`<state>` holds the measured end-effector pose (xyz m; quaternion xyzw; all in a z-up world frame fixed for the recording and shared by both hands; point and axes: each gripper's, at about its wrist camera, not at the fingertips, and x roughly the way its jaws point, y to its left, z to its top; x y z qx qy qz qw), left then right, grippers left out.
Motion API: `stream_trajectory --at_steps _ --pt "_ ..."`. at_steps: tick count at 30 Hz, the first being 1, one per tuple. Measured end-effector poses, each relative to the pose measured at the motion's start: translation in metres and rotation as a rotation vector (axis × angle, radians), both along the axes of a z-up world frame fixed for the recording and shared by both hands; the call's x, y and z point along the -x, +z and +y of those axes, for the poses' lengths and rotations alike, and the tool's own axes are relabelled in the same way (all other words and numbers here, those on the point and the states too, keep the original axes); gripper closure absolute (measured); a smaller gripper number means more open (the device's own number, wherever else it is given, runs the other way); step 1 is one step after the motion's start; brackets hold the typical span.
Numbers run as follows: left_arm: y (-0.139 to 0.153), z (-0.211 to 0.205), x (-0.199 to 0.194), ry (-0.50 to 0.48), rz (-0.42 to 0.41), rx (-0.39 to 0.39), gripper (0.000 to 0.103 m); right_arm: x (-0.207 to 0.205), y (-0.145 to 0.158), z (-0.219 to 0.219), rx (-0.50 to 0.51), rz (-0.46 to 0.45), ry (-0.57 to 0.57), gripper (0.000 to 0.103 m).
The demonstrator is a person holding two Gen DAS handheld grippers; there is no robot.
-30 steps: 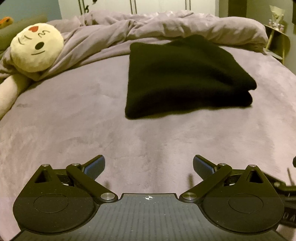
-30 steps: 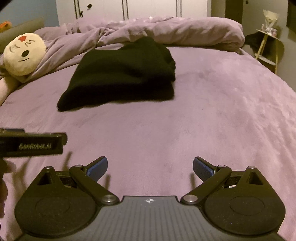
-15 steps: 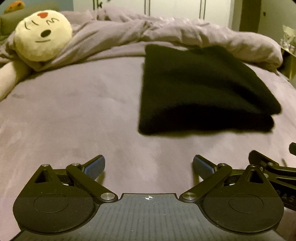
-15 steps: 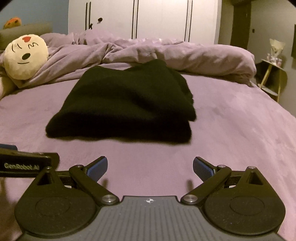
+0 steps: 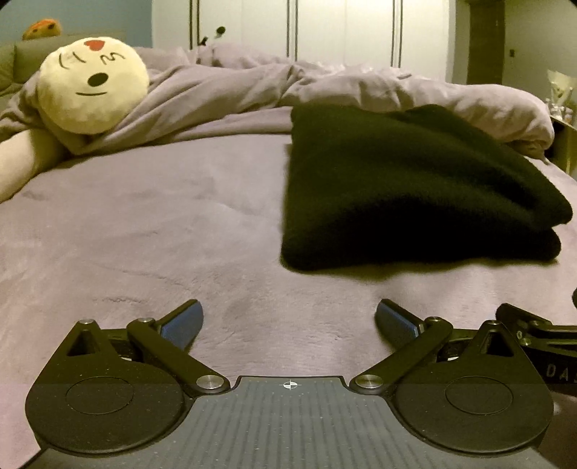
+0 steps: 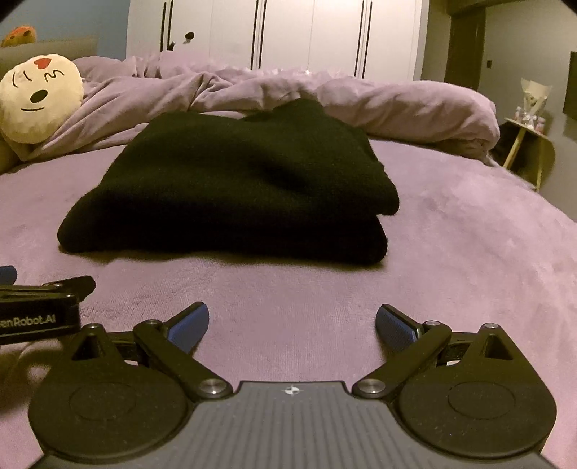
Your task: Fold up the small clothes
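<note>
A black knitted garment (image 5: pixel 407 187) (image 6: pixel 238 187) lies folded in a thick stack on the purple bed. In the left wrist view it sits ahead and to the right; in the right wrist view it lies straight ahead. My left gripper (image 5: pixel 288 321) is open, low over the bedsheet, short of the garment's near edge, with nothing between its blue pads. My right gripper (image 6: pixel 292 324) is open too, a little short of the garment's front fold. Each gripper shows at the edge of the other's view.
A round cream plush pillow (image 5: pixel 92 84) (image 6: pixel 38 97) with a face rests at the back left against a rumpled purple duvet (image 6: pixel 360 97). White wardrobe doors (image 6: pixel 288 32) stand behind the bed. A small side table (image 6: pixel 530 140) stands off the bed's right edge.
Both grippers have dropped lower and moved toward the garment, which now looks larger and nearer. Both stayed open.
</note>
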<state>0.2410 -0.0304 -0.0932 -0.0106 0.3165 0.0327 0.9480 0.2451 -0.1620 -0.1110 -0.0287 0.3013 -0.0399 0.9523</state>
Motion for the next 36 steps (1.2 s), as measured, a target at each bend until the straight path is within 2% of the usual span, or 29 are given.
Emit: stream_trajectory --at_steps 36 --pt "-0.0022 0.0002 0.0002 0.005 -0.012 0.000 0.000 0.0018 -0.0007 -0.0048 -0.034 -0.013 -0.004 0.004"
